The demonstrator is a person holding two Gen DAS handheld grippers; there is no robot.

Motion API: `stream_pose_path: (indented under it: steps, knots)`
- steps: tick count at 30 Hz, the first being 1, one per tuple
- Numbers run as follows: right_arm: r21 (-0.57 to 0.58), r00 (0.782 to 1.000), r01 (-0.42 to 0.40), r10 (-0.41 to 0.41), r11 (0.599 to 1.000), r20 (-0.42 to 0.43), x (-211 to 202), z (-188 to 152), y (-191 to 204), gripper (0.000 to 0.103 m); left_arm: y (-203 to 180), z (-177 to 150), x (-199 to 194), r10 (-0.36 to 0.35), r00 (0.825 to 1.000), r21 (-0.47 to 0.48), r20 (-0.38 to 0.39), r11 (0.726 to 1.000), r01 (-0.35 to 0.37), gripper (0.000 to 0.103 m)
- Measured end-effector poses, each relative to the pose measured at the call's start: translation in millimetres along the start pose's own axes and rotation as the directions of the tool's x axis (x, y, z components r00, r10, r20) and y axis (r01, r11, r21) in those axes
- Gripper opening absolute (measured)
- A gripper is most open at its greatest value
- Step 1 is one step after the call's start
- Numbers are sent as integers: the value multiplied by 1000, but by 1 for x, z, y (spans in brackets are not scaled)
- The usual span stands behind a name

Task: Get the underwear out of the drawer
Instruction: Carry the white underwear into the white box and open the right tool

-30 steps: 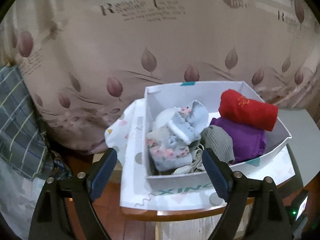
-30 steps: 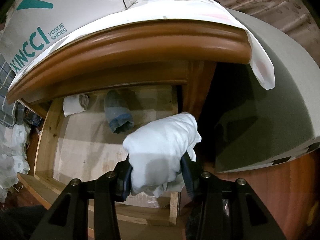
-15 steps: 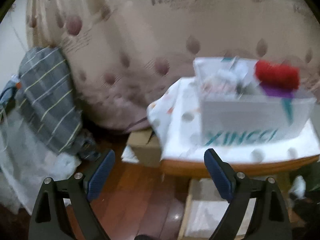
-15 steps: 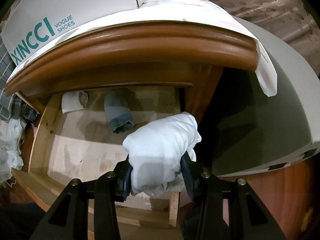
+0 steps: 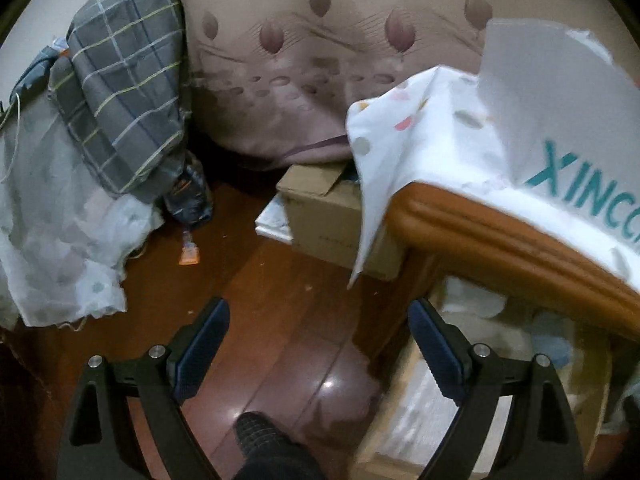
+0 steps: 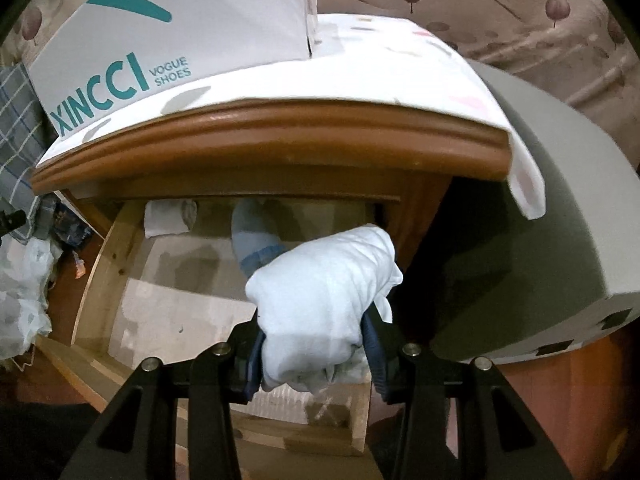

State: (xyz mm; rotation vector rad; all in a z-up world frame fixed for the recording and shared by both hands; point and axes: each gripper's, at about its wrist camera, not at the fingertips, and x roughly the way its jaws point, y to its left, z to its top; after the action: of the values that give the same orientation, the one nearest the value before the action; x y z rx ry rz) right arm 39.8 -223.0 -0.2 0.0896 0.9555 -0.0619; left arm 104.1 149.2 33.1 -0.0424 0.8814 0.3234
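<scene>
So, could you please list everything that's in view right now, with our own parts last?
White bundle: one, white, clamped above the open drawer.
Blue bundle: one, pale blue, at the drawer's back.
Rolled cloth: one, white, drawer's back left corner.
Drawer: one, pale wood, pulled open.
Shoebox: one, white and teal, on the nightstand.
Cardboard box: one, brown, on the floor.
Plaid bedding: one, grey, heaped left.
Left tongs: open, empty.
Right tongs: shut on the white bundle.

The drawer (image 6: 132, 300) lies open from above — its back half under the overhanging tabletop (image 6: 280, 140).
</scene>
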Motion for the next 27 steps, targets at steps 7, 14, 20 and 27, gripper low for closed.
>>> stream_pose_path:
  steps: [7, 14, 20, 27]
  knots:
    - [-11, 1000, 12, -12, 1000, 28, -32, 16, 12, 43, 16, 1, 0, 45, 999, -22, 10, 999, -45, 89]
    - [-63, 995, 28, -21, 998, 101, -86, 64, 24, 43, 28, 4, 11, 50, 998, -81, -43, 995, -53, 89]
    - [-88, 987, 22, -8, 996, 159, -128, 111, 36, 43, 40, 6, 15, 98, 994, -119, -49, 988, -103, 89]
    - [-151, 983, 34, -5, 988, 186, -153, 160, 54, 43, 55, 10, 22, 119, 990, -173, -75, 976, -130, 89]
